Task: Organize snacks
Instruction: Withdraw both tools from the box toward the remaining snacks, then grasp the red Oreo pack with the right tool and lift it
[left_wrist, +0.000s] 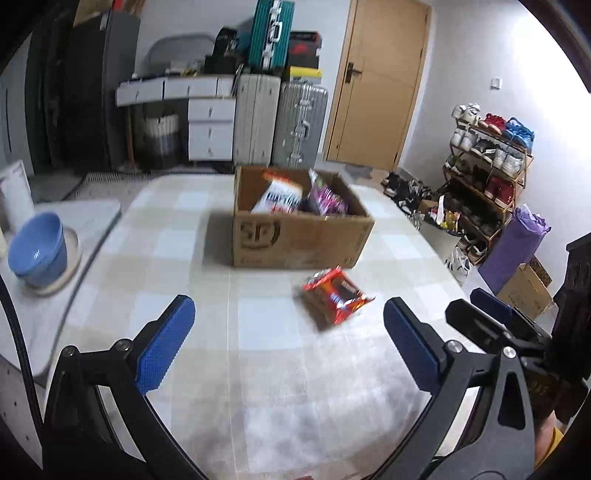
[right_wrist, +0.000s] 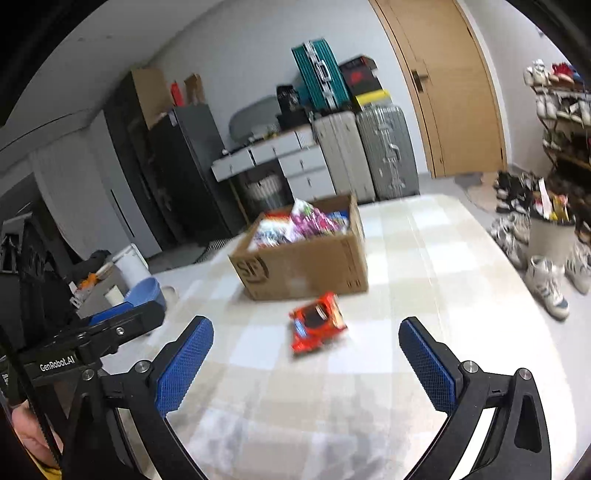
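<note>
Red snack packet (left_wrist: 334, 297) lay flat on the tabletop (left_wrist: 258, 369), just in front of the cardboard box (left_wrist: 299, 236) near its right front corner, not touching it as far as I could tell. It sat ahead of both grippers, clear of the pads. In the left wrist view it was right of centre, nearer the right-hand blue pad; in the right wrist view it (right_wrist: 317, 323) sat roughly midway between the fingers but further out.

Packet was red-orange foil with a dark panel in the middle and crinkled edges; print was too blurred to read.

Left gripper (left_wrist: 288, 343) stood wide apart, nothing between the jaws. Right gripper (right_wrist: 306, 363) was the same, spread fully and empty. The two grippers were side by side, each visible at the edge of the other's view.

Box was open-topped, stood mid-tabletop toward the far edge, with a round logo on its front face. Inside were several snack bags (left_wrist: 325, 197), white and purple-pink, some leaning upright.

Tabletop carried a pale checked cloth. Blue bowl (left_wrist: 37, 251) sat off the left edge on a lower surface.
</note>
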